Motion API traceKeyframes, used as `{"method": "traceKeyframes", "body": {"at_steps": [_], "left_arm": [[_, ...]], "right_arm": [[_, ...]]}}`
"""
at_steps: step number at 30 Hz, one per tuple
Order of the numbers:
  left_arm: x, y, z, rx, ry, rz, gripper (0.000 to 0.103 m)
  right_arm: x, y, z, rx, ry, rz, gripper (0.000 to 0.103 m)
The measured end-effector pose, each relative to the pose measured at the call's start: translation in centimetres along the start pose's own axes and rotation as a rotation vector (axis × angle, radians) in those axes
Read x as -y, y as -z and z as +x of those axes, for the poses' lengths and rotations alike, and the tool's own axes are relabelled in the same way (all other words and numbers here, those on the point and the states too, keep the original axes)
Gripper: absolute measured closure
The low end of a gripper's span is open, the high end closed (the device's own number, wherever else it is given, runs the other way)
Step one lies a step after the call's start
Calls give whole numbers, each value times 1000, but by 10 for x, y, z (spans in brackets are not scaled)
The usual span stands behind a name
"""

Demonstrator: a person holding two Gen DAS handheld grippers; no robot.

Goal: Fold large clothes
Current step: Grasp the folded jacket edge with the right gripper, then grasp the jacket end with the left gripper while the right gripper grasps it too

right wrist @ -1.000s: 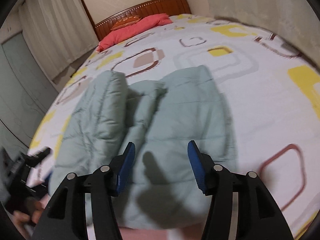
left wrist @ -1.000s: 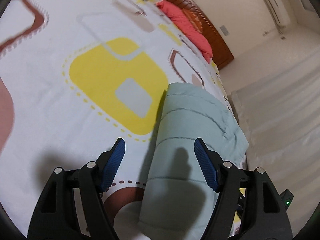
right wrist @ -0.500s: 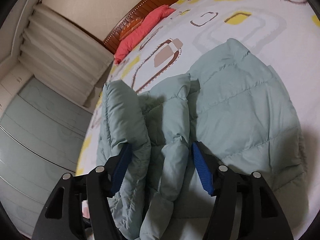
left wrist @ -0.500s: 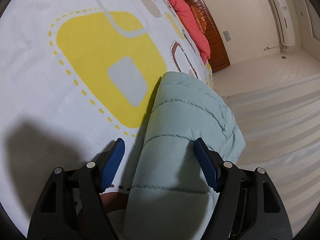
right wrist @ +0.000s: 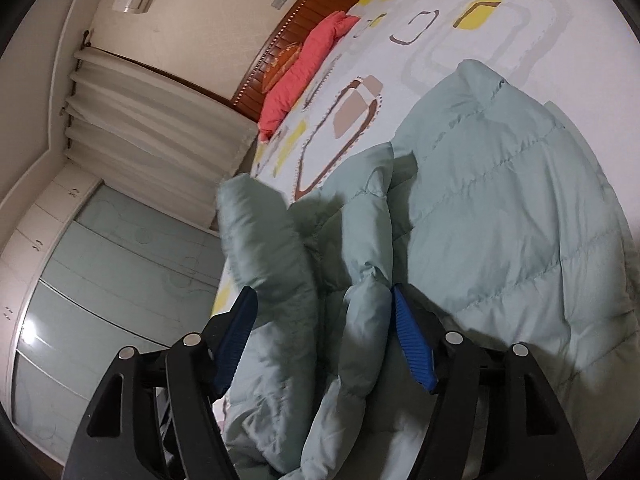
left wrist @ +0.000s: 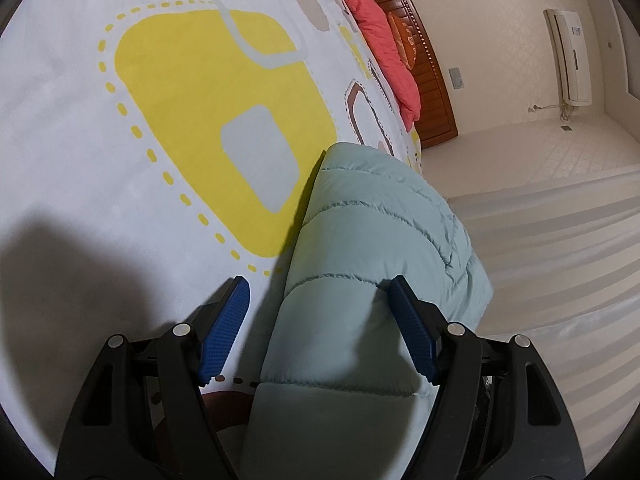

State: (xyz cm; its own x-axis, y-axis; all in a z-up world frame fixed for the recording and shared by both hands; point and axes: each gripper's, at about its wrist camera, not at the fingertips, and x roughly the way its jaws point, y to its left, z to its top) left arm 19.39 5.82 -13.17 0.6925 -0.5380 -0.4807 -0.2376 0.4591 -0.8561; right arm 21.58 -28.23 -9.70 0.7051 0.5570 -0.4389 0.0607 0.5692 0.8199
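A pale green quilted puffer jacket (right wrist: 500, 216) lies on a bed with a white sheet patterned in yellow and brown shapes (left wrist: 168, 92). In the left wrist view a folded edge of the jacket (left wrist: 372, 240) runs between the open blue-padded fingers of my left gripper (left wrist: 318, 292), which straddles it. In the right wrist view my right gripper (right wrist: 324, 300) is open, with two raised padded folds of the jacket (right wrist: 276, 264) between its fingers; the jacket's body spreads to the right.
A red pillow (left wrist: 384, 40) and a wooden headboard (left wrist: 428, 60) are at the bed's far end. Pale curtains (right wrist: 152, 128) and a wardrobe with frosted doors (right wrist: 92, 288) stand beside the bed. An air conditioner (left wrist: 568, 56) is on the wall.
Both grippers have tilted and moved in closer to the jacket. The right gripper now straddles the raised folds at the jacket's left side. Both stay open.
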Motion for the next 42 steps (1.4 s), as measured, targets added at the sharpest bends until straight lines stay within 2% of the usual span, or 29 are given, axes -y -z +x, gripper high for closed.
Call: {"method": "traceKeyframes", "body": {"at_steps": [4, 8, 9, 10, 11, 12, 15, 19, 22, 30, 37, 42], "left_arm": [[0, 0, 1, 1, 5, -2, 31], [1, 1, 3, -3, -5, 16, 31], [1, 2, 1, -4, -7, 22, 31], [2, 2, 1, -4, -9, 26, 31], [3, 2, 0, -4, -10, 28, 30], [4, 2, 0, -5, -10, 29, 30], [11, 1, -2, -23, 7, 28, 27], [25, 6, -2, -30, 27, 54, 26], [38, 14, 3, -39, 31, 79, 26], [59, 41, 27, -98, 37, 117, 25], [71, 64, 56, -145, -5, 180, 21], [73, 71, 67, -150, -31, 200, 21]], "right_arm": [[-3, 5, 0, -5, -30, -16, 33], [-4, 1, 13, -11, -2, -16, 33], [-5, 0, 15, -8, 13, -26, 37], [-8, 1, 19, -5, 33, -52, 47], [-13, 1, 23, -10, 49, -86, 68], [-17, 0, 28, -22, 58, -110, 78], [-22, -4, 22, -6, 50, -113, 89], [-30, -16, -9, 62, 40, -153, 91], [-21, -28, -31, 86, 44, -153, 91], [45, -45, -78, 108, 120, -82, 91], [99, -52, -86, 105, 171, -6, 91], [112, -56, -84, 85, 164, 24, 88]]}}
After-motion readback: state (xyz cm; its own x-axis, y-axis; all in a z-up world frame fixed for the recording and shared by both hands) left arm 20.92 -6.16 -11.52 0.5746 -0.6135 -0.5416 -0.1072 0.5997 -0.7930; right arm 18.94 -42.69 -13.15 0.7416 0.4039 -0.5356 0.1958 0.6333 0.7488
